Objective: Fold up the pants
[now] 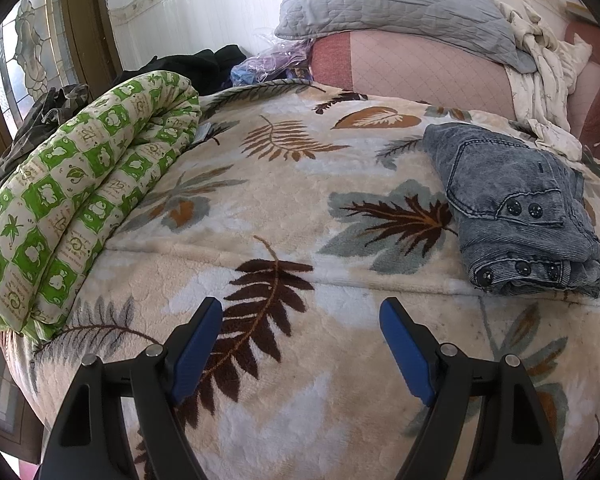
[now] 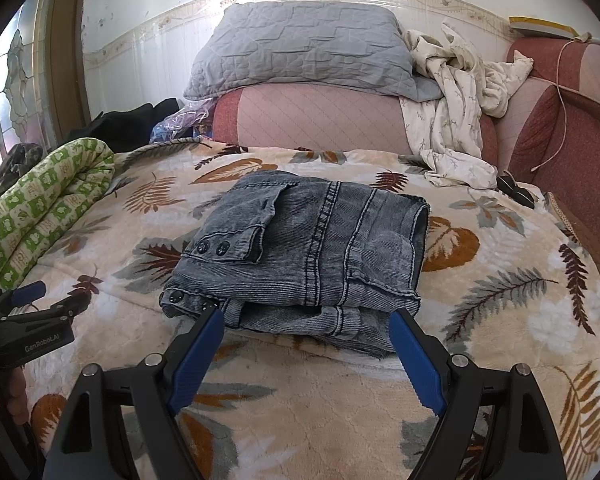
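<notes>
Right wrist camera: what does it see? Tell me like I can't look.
Blue-grey folded denim pants lie on a cream leaf-patterned fleece blanket. The open right gripper hovers at their near edge, holding nothing. A grey quilted pillow sits behind.

My left camera looked down along its fingers at the leaf blanket (image 1: 300, 208), pants (image 1: 516, 208) off to its right. My right camera sat close behind the pants (image 2: 312, 248). Both saw the grey pillow (image 1: 396, 0).

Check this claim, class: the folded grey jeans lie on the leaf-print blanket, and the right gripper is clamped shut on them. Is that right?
Not quite. The folded grey jeans do lie on the leaf-print blanket, but the right gripper is open, holding nothing, as the right wrist view shows.
</notes>
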{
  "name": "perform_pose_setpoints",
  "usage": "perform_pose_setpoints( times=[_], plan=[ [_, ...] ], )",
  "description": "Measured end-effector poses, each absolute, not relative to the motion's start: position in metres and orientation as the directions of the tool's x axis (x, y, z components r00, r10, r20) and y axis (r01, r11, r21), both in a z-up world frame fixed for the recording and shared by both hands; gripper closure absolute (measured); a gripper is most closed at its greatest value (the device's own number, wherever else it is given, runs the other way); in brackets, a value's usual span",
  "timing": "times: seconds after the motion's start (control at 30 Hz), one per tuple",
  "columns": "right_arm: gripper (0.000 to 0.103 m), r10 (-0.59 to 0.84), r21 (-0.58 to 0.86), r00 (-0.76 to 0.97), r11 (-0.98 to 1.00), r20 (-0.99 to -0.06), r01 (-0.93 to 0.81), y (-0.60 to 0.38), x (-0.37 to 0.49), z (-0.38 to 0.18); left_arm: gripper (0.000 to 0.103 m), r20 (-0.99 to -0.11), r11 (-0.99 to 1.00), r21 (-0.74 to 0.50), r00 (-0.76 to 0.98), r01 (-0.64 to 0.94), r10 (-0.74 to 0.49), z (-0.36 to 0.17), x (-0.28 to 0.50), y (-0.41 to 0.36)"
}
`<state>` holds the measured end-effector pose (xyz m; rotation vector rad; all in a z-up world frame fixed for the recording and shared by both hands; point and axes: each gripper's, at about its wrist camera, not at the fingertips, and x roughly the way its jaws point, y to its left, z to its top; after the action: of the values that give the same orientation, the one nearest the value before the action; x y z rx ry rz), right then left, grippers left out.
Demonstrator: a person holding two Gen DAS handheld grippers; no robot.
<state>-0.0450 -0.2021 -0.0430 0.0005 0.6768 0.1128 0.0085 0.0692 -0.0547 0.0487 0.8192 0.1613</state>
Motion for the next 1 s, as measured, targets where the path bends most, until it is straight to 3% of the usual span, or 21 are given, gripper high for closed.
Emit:
perform_pose_setpoints(
  times=[1.0],
  plan=[
    [0.016, 0.100, 0.033, 0.769, 0.994, -0.631, -0.103, -0.2014, -0.0429, -0.0439, 0.022, -0.727, 0.986, 0.100, 0.667, -0.129, 0.161, -0.0571, 0.0091, 0.0716]
  ],
)
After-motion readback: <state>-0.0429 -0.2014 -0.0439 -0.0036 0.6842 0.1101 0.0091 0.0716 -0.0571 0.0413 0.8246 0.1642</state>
